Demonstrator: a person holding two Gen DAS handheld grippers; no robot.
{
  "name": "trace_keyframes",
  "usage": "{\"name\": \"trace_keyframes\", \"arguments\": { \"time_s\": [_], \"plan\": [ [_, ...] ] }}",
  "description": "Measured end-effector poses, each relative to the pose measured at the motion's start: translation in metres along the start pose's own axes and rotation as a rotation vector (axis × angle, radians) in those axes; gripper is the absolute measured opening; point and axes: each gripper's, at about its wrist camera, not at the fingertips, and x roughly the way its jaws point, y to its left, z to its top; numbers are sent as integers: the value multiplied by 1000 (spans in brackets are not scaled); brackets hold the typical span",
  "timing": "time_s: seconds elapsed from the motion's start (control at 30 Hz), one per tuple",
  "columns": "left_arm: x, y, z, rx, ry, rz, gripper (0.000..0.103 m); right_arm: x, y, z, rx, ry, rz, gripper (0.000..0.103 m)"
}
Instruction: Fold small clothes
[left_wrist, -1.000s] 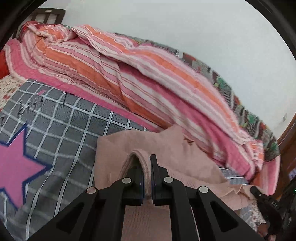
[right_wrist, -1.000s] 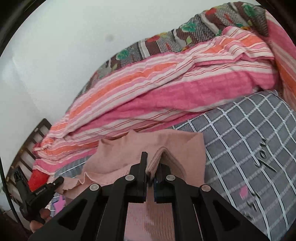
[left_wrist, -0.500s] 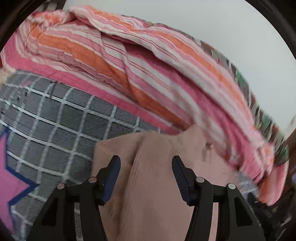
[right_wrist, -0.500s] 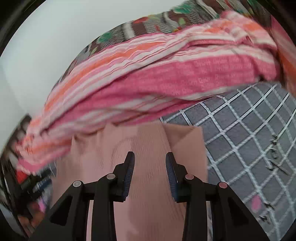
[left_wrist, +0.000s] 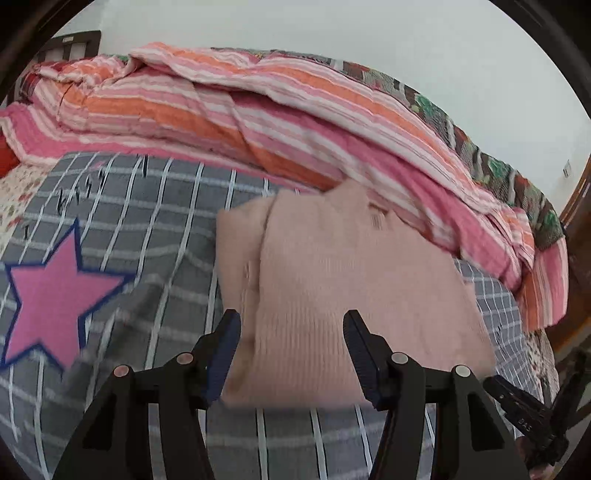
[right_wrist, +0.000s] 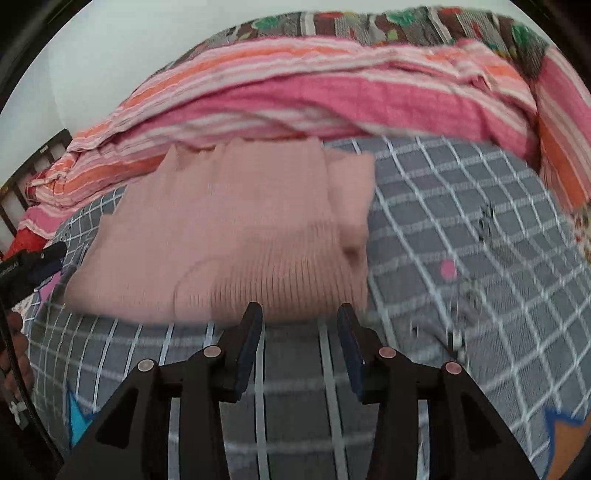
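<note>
While the pink knit top (left_wrist: 332, 280) lies folded on the grey checked bedspread (left_wrist: 155, 221), just in front of the striped quilt (left_wrist: 258, 122), both grippers sit clear of it with nothing between their pads. The left gripper (left_wrist: 291, 347) has its jaws apart over the near edge of the top, its pads not pressing the fabric. The right gripper (right_wrist: 299, 339) hangs just short of that same edge above bare bedspread; its jaws have just been opening and hold nothing. Seen from the right wrist, the top (right_wrist: 236, 229) reads as a compact stack, with a narrower folded strip showing along its right side and the ribbed hem nearest the camera. Judging by this, the fold has been laid down and released, so the step in hand is the let-go after a fold. Whether another fold is wanted is hard to say; if so, the next move calls for both jaws to come down on one edge, pinch all layers together, and carry them over evenly without dragging the stack across the bedspread.
</note>
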Motion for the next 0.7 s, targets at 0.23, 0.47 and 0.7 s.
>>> {"name": "trace_keyframes", "arguments": {
  "time_s": [0.23,0.47,0.7],
  "plan": [
    [-15,18,-51,-91,57,-95,59,-4,-11,-30,44,20,62,46],
    [3,29,-77,-195,83,-205,60,6,-18,-19,104,14,137,55],
    [37,35,-56,-327,83,-274,57,27,-29,1,238,15,175,56]
  ]
}}
